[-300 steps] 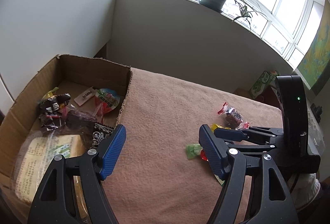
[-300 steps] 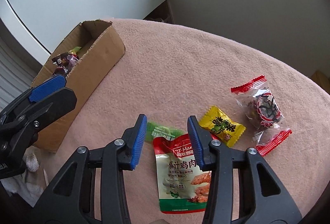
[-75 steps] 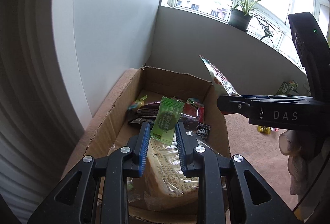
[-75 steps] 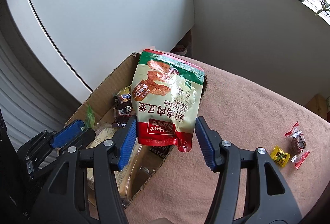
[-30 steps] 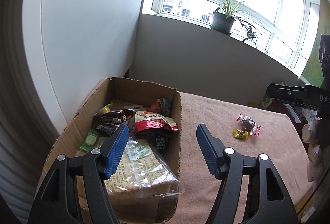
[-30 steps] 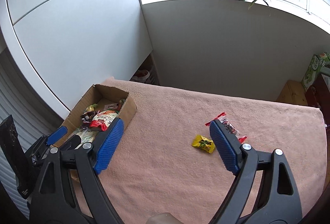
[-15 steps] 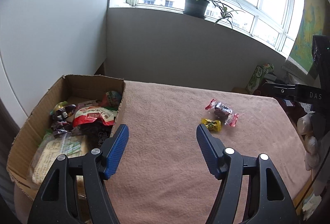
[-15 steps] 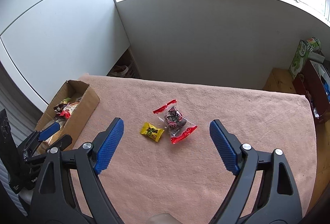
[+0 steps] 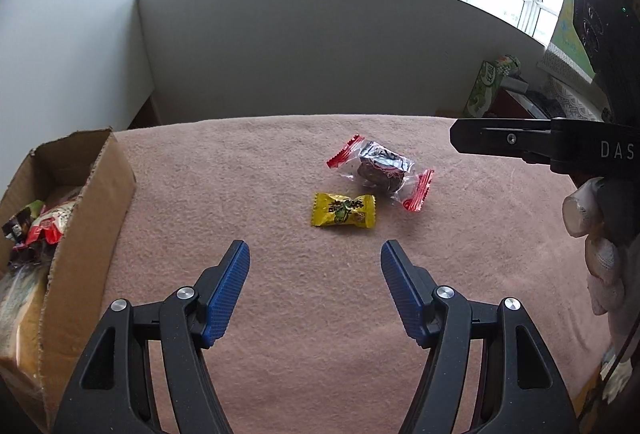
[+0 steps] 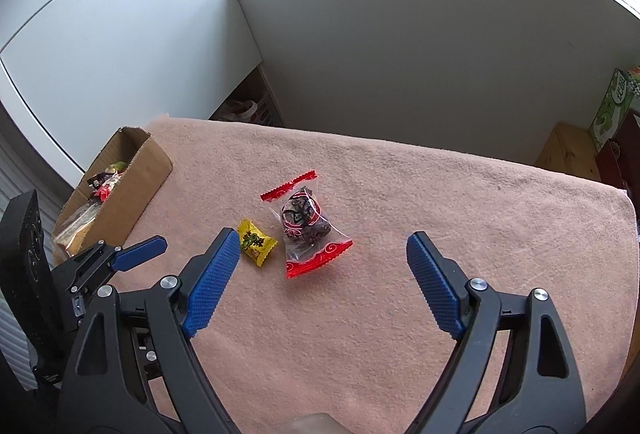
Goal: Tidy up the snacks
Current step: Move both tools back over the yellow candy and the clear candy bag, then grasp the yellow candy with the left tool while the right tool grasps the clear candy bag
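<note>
A yellow candy [image 9: 343, 209] and a clear red-ended snack packet [image 9: 380, 172] lie side by side on the pink cloth. My left gripper [image 9: 315, 258] is open and empty, just short of the yellow candy. My right gripper [image 10: 322, 246] is open and empty, above the packet [image 10: 306, 230], with the yellow candy [image 10: 256, 243] by its left finger. The cardboard box [image 9: 86, 218] at the left holds several snacks; it also shows in the right wrist view [image 10: 132, 186].
The pink cloth covers the table [image 9: 280, 314], whose far edge meets a grey wall. A green carton [image 9: 490, 86] and dark furniture stand beyond the right end. The right gripper's body [image 9: 540, 146] reaches in from the right in the left wrist view.
Both grippers have swung away from the box toward the two snacks on the cloth and come closer to them. Both stay open and empty.
</note>
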Demonstrator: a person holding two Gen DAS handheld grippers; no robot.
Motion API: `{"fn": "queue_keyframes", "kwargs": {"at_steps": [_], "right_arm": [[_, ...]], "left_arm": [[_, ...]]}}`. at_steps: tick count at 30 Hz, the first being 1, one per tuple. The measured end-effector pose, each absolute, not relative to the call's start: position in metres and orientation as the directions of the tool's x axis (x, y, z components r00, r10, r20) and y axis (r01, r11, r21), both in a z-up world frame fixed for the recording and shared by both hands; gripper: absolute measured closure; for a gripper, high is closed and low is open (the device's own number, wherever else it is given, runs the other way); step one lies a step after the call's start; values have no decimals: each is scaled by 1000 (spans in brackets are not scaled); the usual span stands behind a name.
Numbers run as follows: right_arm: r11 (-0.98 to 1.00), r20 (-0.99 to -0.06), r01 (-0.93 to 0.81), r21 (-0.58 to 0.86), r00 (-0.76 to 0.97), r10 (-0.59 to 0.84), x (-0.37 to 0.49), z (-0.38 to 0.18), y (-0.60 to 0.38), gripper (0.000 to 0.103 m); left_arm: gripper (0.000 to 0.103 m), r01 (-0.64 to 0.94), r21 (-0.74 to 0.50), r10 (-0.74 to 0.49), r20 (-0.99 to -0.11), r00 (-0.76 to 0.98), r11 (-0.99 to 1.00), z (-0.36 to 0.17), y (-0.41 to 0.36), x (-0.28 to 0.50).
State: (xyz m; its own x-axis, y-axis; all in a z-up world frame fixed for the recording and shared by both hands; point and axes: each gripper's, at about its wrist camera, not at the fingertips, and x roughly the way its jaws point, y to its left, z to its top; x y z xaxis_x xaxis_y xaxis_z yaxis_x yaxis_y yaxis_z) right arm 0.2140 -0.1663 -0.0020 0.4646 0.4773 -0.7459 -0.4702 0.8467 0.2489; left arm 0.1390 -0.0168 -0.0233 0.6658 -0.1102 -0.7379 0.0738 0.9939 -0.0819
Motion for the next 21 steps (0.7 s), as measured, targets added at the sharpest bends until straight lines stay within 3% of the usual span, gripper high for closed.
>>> {"fn": "queue_keyframes", "kwargs": {"at_steps": [7,13,15,16,18,21], "right_arm": [[839,-739,-456,296,448,504,222,-11,-183,15],[847,-734,-436,303,460,499,225,-12,-197,15],[848,-731,-436,303,464,500,225,-11,-201,15],[849,-730,-434,301,468,498,225,-11,-203,15],[850,-729,-429,305,469,499,225,-12,-207,15],[853,-731,-418,312,468,497,225,-15,-212,15]], "left_arm": [[32,75,-65,-98,-768,633,995,-36,-38,162],[34,18,-217,-176,-734,656,976,-24,-32,170],[57,42,-215,-189,-731,656,976,-23,-41,166],[59,57,-198,-187,-738,649,978,-24,-47,164],[74,90,-213,-220,-738,637,973,-27,-55,162],[77,99,-246,-252,-738,625,964,-27,-55,170]]}}
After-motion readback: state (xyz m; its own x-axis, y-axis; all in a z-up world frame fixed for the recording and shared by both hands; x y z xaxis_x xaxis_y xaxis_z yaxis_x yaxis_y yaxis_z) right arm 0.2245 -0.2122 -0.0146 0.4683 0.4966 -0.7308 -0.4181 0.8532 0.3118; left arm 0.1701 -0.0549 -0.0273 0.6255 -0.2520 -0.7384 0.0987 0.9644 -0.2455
